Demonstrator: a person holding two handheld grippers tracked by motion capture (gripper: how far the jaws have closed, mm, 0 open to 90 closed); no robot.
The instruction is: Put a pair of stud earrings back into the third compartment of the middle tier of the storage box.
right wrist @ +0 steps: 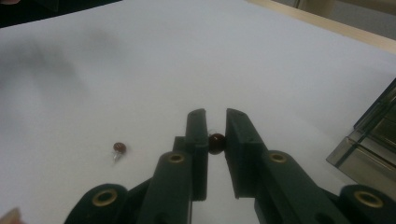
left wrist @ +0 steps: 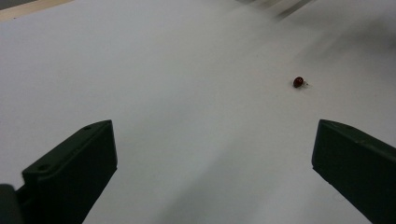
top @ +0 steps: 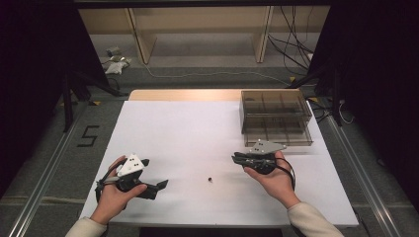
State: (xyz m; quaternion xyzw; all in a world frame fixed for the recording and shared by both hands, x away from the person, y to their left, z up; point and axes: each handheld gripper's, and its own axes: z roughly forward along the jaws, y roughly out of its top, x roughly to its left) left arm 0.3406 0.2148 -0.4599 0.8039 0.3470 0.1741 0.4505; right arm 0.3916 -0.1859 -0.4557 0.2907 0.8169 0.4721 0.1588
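A small dark red bead [right wrist: 216, 143] sits pinched between the pads of my right gripper [right wrist: 216, 116], which is shut on it. In the high view the right gripper [top: 235, 159] lies low over the white sheet, pointing left, just in front of the box. A second dark red bead with a tiny clear stub [top: 209, 178] [left wrist: 298, 82] [right wrist: 120, 148] lies loose on the sheet between the two hands. My left gripper [top: 161, 185] [left wrist: 215, 154] rests at the front left, pointing right toward that bead, its jaws wide open with nothing between them.
A smoked see-through box with compartments [top: 275, 117] [right wrist: 373, 140] stands at the back right of the white sheet [top: 178, 133]. The wooden table edge [top: 183, 95] shows behind the sheet. Cables and shelf legs lie on the floor beyond.
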